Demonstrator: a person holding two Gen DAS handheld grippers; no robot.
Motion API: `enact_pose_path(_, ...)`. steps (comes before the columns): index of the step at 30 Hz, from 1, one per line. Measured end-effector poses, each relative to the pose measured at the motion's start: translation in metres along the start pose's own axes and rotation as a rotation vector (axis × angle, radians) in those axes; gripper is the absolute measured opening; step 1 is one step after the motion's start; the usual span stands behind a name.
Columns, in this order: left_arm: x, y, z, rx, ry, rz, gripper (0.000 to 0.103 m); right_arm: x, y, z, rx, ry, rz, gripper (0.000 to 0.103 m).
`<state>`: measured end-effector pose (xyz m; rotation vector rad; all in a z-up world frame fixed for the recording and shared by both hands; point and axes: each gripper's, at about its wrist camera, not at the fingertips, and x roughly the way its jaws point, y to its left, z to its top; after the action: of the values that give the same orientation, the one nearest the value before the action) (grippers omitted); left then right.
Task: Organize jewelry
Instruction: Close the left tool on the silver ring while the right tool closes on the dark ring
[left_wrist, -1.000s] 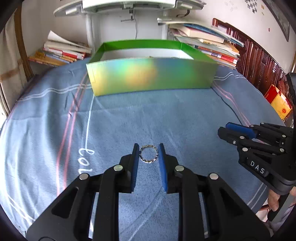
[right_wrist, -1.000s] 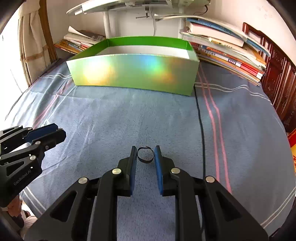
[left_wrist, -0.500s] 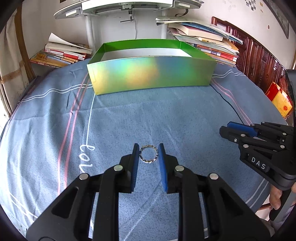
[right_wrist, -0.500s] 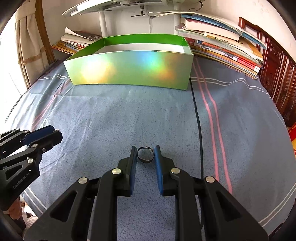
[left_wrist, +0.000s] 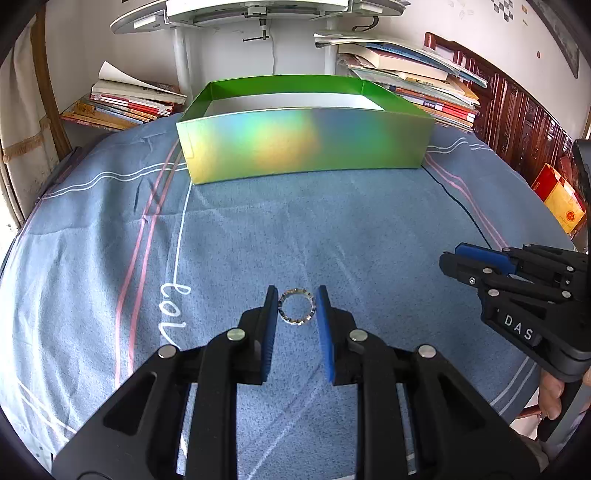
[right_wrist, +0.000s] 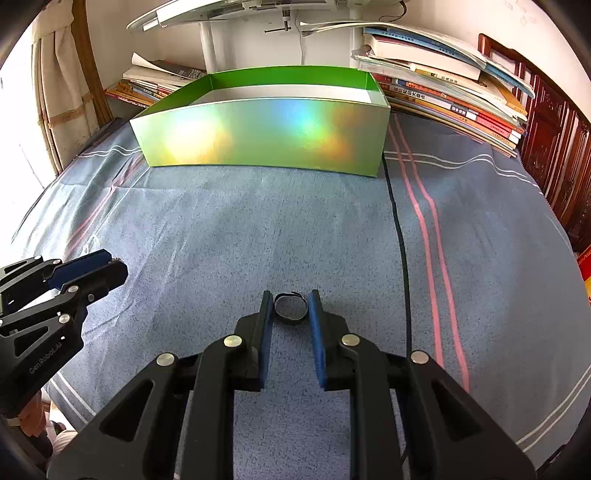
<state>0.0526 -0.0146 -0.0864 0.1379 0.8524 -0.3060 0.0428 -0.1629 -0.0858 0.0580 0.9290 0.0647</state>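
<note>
Between the left gripper's (left_wrist: 297, 308) narrowed fingers sits a silver ring (left_wrist: 297, 307), pinched; the right gripper (right_wrist: 290, 309) likewise clamps a dark ring (right_wrist: 290, 309). Both are above the blue bedspread (left_wrist: 369, 221), the green box (left_wrist: 303, 147) well beyond.

Bright daylight from the left — rainbow glare on the box (left_wrist: 303, 144); sharp focus, strong fisheye bending, dark corners.

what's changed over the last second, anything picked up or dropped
Both grippers moved forward toward the green box, which now looms larger in each view. Nothing was picked up or let go: the left gripper still clamps the silver ring, the right gripper the black ring.
</note>
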Motion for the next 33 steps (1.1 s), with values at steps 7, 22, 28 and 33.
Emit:
enact_pose_path(7,0.0003,0.0011,0.0001,-0.002,0.004,0.001,0.021,-0.0002,-0.0003,0.0001,0.000,0.001,0.001,0.020)
enact_pose_path(22,0.0034,0.0017,-0.0026,-0.004,0.010,0.001,0.021,-0.0004,0.0008,-0.0002,0.002,0.001,0.003,0.020)
enact_pose_path(28,0.0030,0.0021,-0.0027,-0.004,0.010,0.002,0.021,-0.0007,0.0008,-0.0005,0.003,0.001,0.004,0.020)
enact_pose_path(33,0.0026,0.0019,-0.0020,-0.005,0.007,0.004,0.021,-0.0028,-0.0002,-0.0003,0.003,-0.005,0.004,0.020)
